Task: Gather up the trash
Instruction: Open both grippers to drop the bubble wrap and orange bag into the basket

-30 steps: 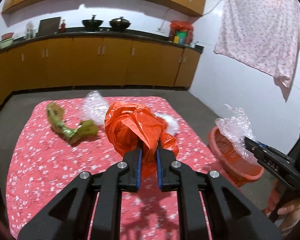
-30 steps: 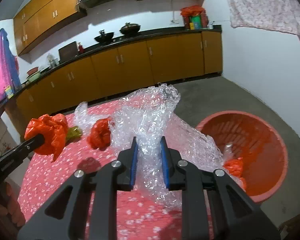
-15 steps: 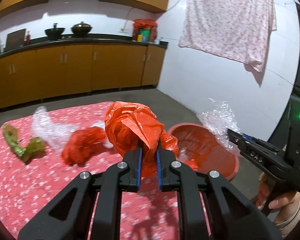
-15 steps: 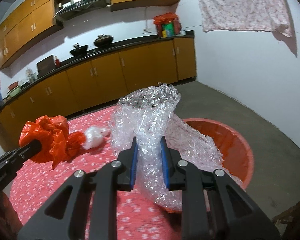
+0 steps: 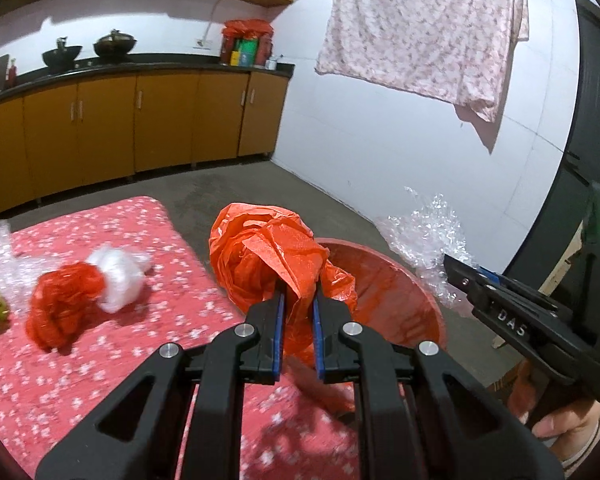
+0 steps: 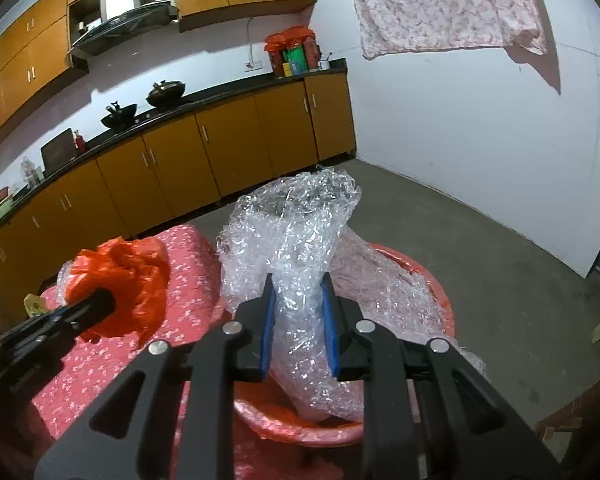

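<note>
Two trash items carried to the basin

An orange plastic bag (image 5: 276, 256) is pinched in the left gripper (image 5: 298, 320), a bubble wrap wad (image 6: 296, 240) in the right gripper (image 6: 298, 320). Both have been swung off the red floral table (image 5: 100, 368) toward the red basin (image 5: 400, 292) (bubble wrap already above it); release is judged next.

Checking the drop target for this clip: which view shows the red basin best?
The left wrist view: the red basin shows its far inner wall and right rim on the floor beside the table, only partly hidden by the orange plastic bag. In the right wrist view the bubble wrap covers most of the basin, leaving rim slivers.
</note>
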### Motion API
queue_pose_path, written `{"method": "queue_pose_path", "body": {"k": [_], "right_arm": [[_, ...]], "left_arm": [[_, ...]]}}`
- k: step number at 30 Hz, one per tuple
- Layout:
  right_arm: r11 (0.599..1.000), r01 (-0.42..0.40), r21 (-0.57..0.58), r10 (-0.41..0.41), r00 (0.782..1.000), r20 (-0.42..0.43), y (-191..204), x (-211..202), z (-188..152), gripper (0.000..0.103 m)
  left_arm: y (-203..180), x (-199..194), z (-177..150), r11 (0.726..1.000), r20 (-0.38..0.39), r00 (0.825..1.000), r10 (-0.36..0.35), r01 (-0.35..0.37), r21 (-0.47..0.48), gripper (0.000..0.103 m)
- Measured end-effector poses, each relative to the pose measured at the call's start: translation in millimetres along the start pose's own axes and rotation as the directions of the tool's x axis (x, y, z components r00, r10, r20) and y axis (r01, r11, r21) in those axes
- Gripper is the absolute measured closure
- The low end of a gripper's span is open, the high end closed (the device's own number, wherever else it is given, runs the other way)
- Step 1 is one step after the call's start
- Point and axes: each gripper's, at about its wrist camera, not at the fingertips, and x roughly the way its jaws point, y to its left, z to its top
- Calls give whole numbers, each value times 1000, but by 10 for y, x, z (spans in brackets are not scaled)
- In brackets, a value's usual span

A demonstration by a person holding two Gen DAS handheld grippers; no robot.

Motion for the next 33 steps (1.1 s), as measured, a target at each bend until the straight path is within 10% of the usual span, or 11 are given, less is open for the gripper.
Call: {"method": "queue_pose_path", "body": {"k": [28, 33], "right_arm": [[991, -11, 134, 14, 1000, -20, -423, 469, 84, 78], [986, -35, 162, 37, 999, -11, -482, 488, 81, 71]], "left_arm": [[-290, 785, -18, 994, -108, 989, -104, 105, 8, 91], [-200, 799, -50, 996, -111, 990, -90, 88, -25, 66]]}}
